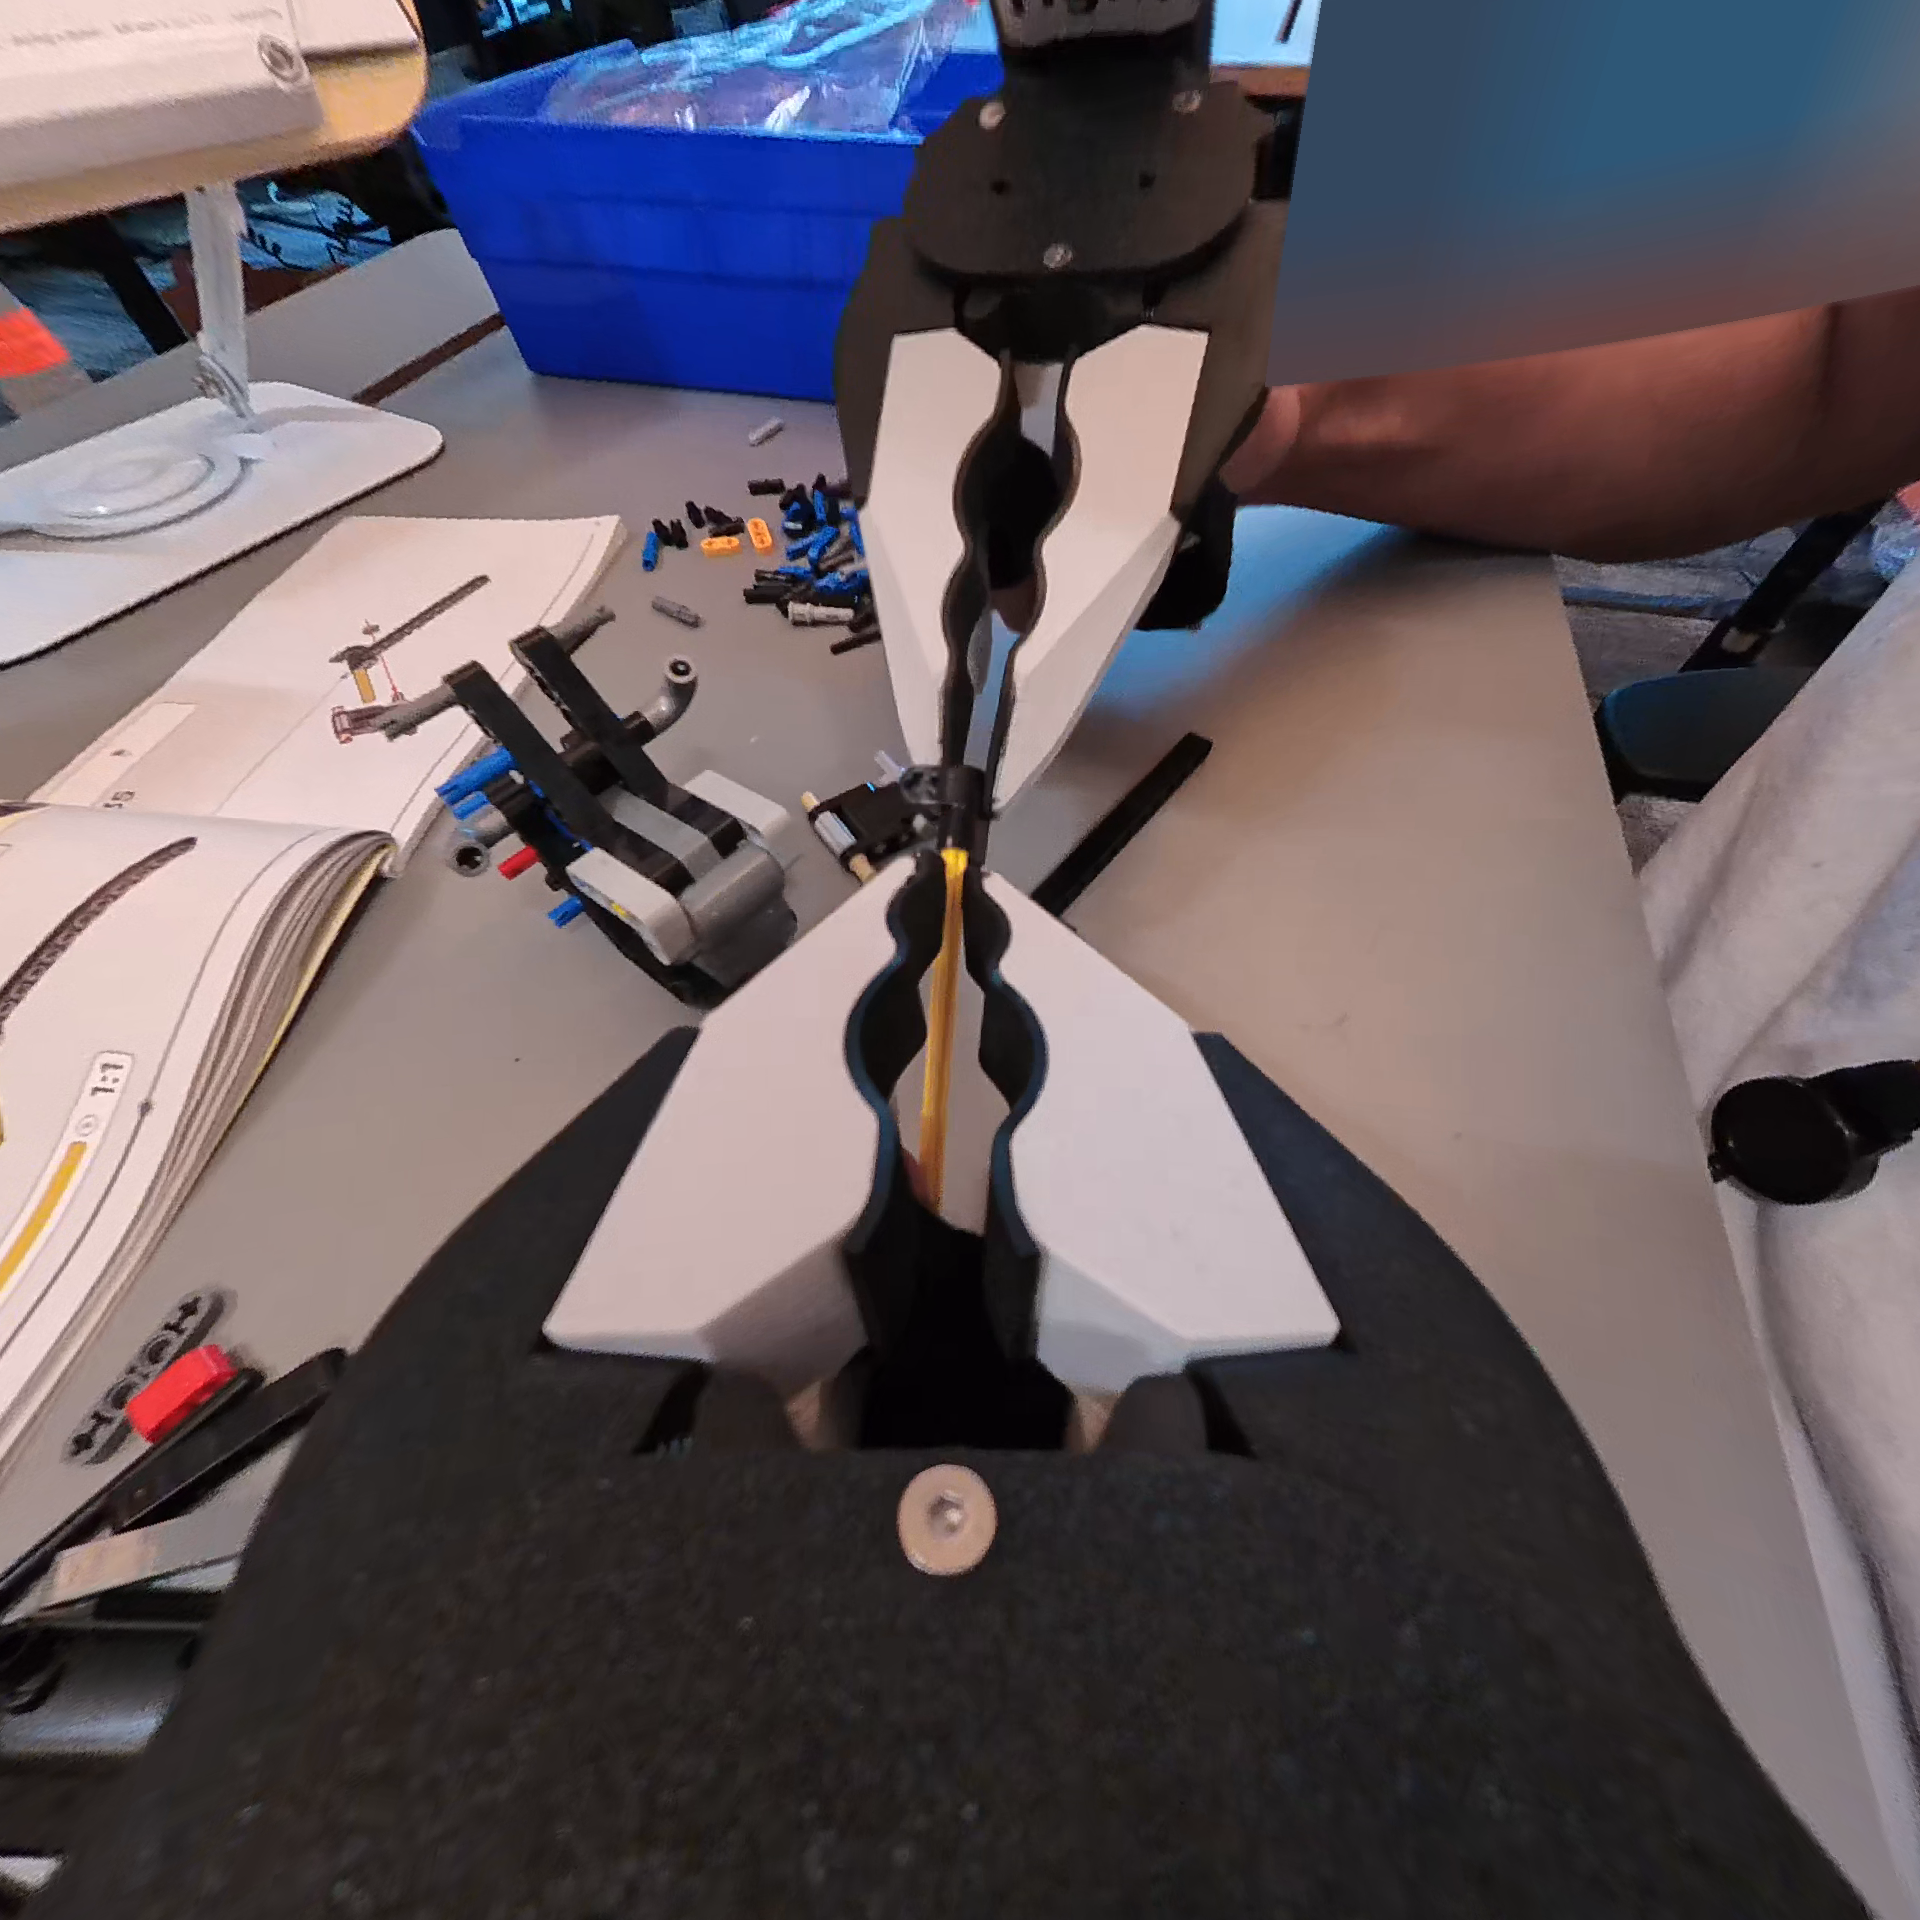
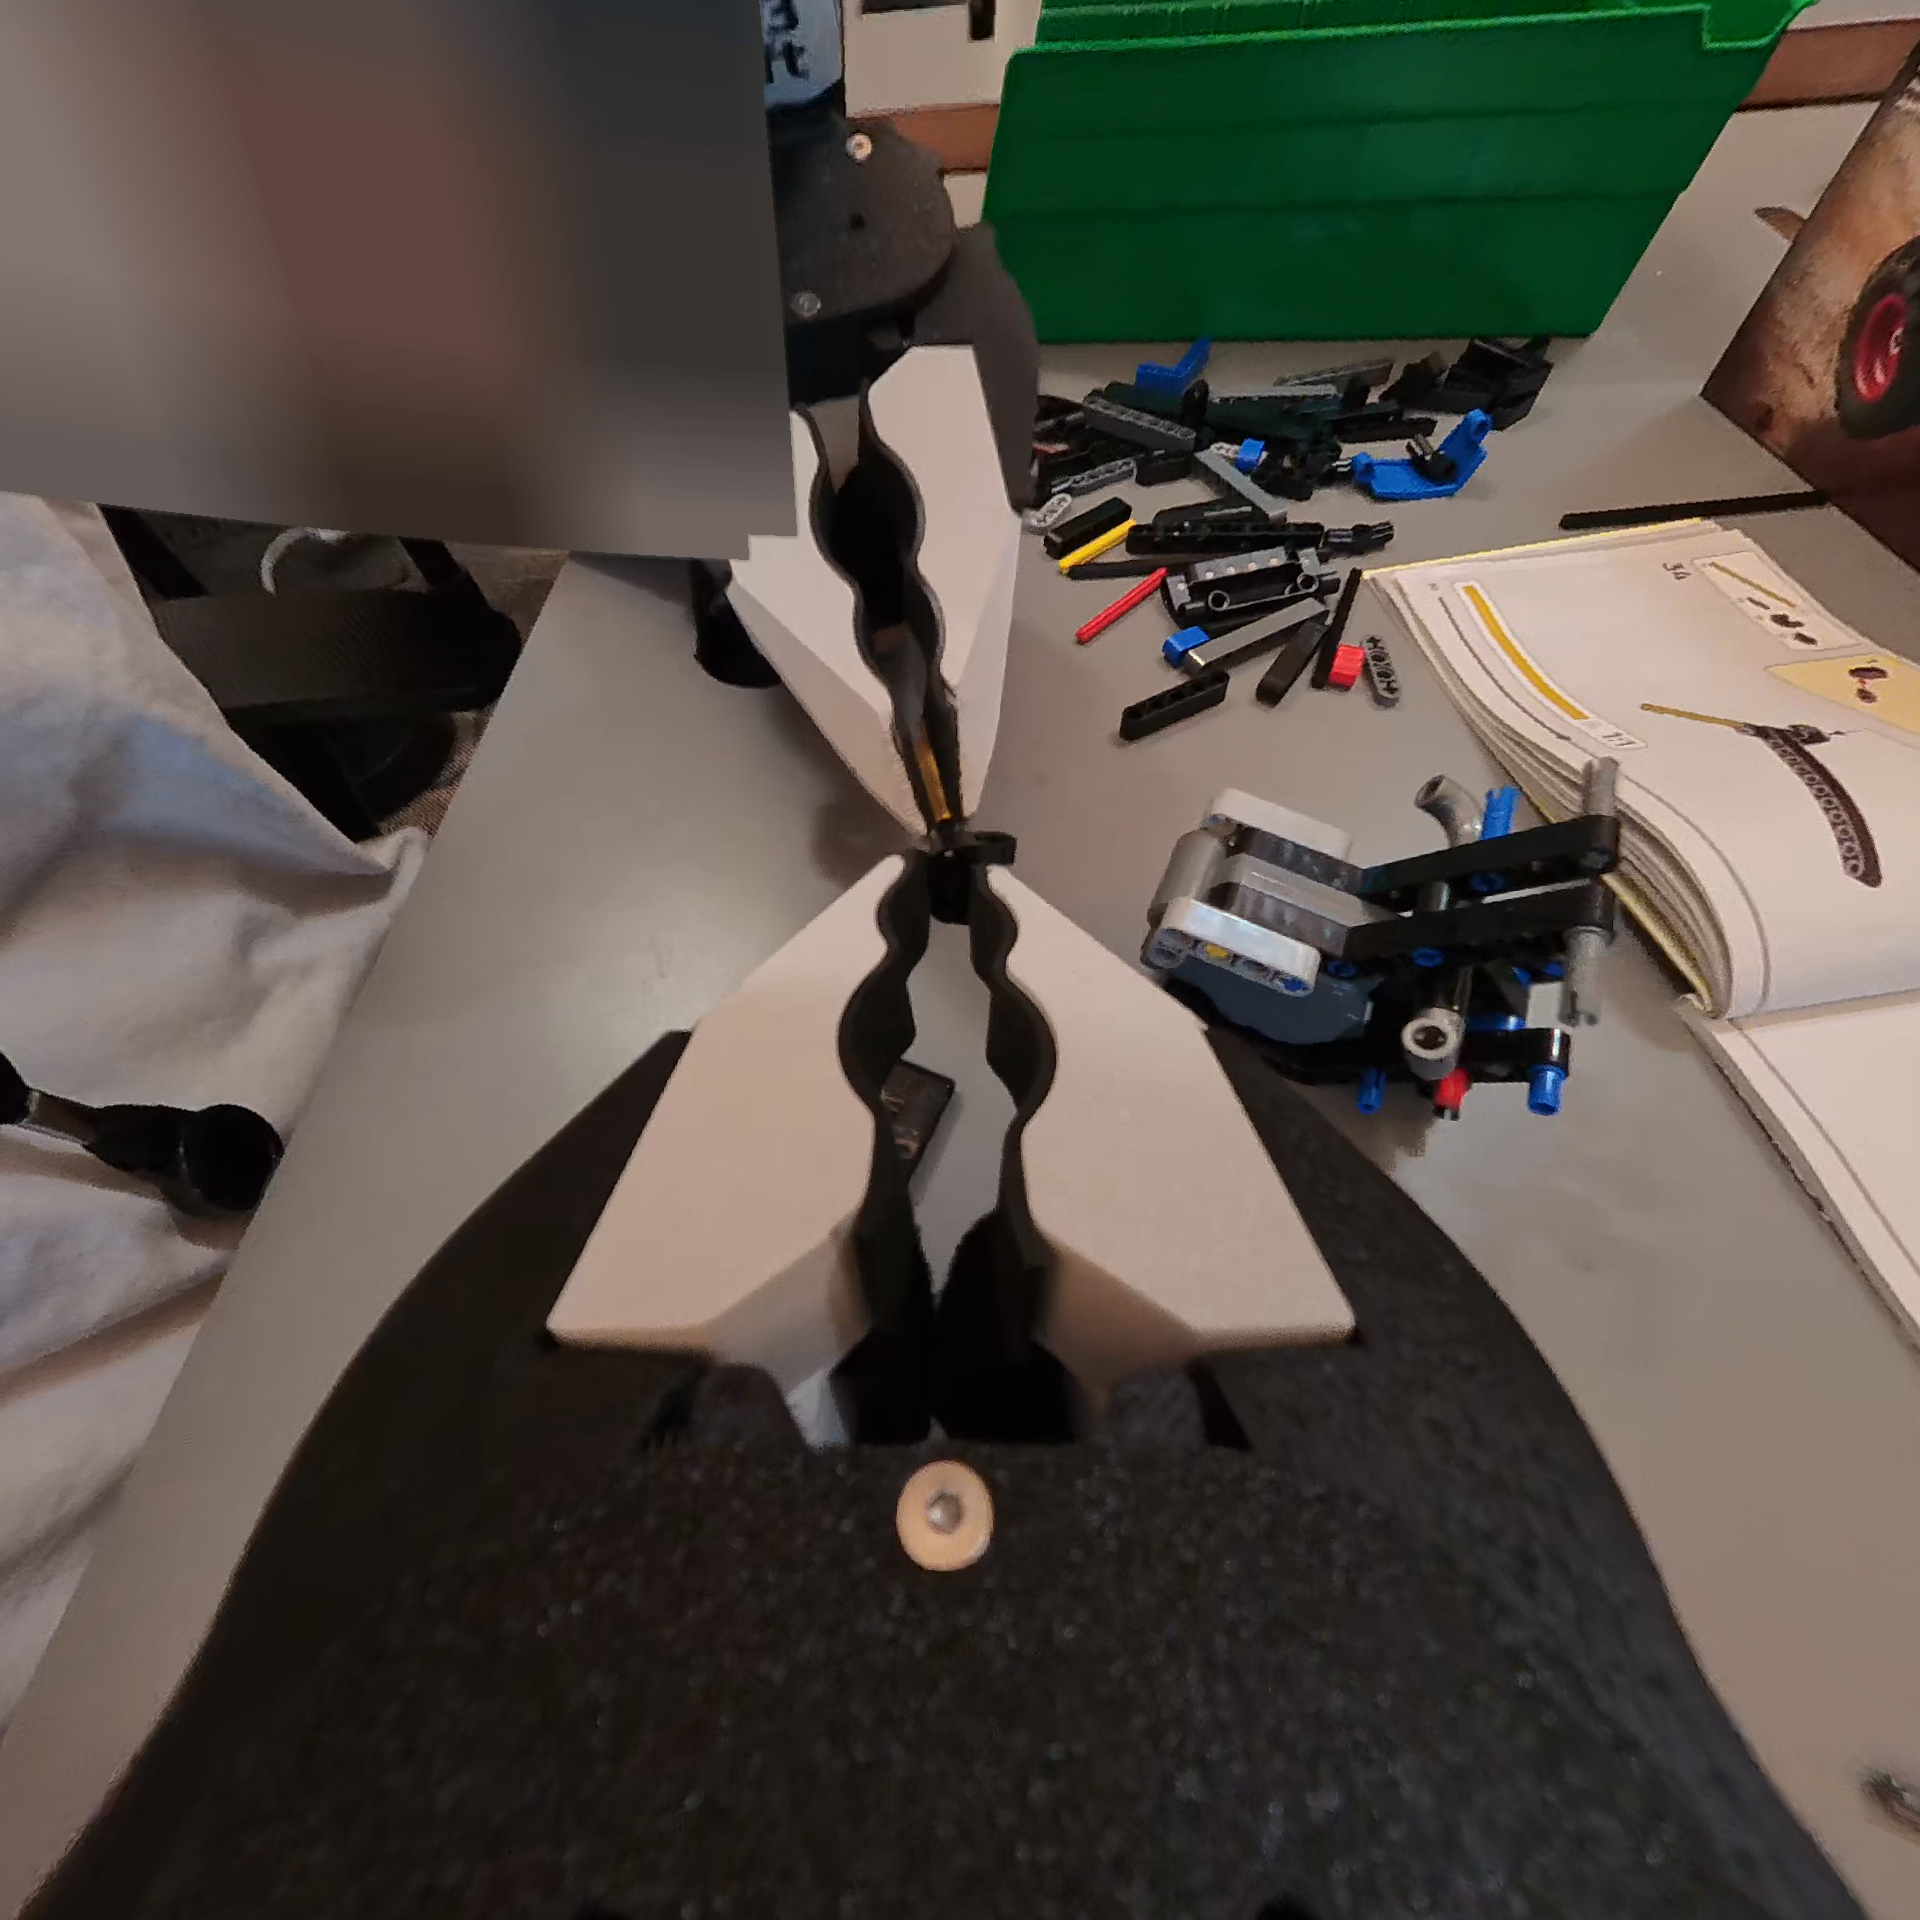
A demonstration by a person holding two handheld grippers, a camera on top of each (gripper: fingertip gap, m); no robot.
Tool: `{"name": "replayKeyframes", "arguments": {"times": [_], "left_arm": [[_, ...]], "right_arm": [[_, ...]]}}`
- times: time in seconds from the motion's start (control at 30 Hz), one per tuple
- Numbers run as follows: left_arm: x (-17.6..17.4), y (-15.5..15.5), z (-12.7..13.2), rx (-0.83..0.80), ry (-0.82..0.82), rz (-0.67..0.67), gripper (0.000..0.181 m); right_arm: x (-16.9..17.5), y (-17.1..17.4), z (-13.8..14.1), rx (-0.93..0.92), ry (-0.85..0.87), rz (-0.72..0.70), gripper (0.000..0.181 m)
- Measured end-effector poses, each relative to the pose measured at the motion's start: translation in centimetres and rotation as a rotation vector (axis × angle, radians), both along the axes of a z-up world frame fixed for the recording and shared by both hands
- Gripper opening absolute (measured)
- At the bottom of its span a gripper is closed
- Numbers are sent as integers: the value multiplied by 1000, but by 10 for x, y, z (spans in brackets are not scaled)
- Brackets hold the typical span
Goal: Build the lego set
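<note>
In the left wrist view my left gripper [image 1: 951, 871] is shut on a thin yellow axle [image 1: 943, 1029] that runs back between its fingers. My right gripper [image 1: 966, 774] faces it tip to tip and is shut on a small black connector [image 1: 940, 792] at the axle's front end. In the right wrist view my right gripper [image 2: 948, 871] pinches the black connector [image 2: 975, 847]. The left gripper [image 2: 940, 816] is opposite, with the yellow axle [image 2: 932, 784] between its pads. Both are held a little above the grey table [image 1: 1299, 935].
A partly built grey and black model [image 1: 644, 831] [image 2: 1382, 956] lies next to an open instruction booklet [image 1: 312, 675] [image 2: 1714, 779]. A small black subassembly [image 1: 868, 826] and a long black beam [image 1: 1122, 821] lie under the grippers. Loose pins [image 1: 800, 551], loose beams [image 2: 1247, 520], a blue bin [image 1: 675, 229] and a green bin [image 2: 1351, 177] stand behind. Left and right tips are no more than a few centimetres apart. My right tips are roughly 8 centimeters from the small black subassembly [image 1: 868, 826].
</note>
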State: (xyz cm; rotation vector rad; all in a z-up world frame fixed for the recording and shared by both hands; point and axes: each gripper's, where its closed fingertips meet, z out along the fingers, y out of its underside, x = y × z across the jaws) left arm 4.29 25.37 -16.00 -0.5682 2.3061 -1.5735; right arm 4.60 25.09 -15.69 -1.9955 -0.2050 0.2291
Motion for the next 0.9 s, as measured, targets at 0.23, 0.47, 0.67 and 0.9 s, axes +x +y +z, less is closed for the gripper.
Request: {"name": "replayKeyframes", "arguments": {"times": [0.23, 0.47, 0.67, 0.9], "left_arm": [[-2, 6, 0, 8, -27, -2, 13], [-5, 18, -10, 67, 18, -29, 24], [-51, 14, -10, 122, 148, -99, 25], [-51, 15, -46, 384, 164, 18, 28]], "right_arm": [[1, -2, 2, 12, 39, 9, 7], [3, -3, -2, -15, 6, -1, 7], [5, -2, -7, -32, -9, -17, 6], [0, -1, -8, -41, -12, -1, 7]]}}
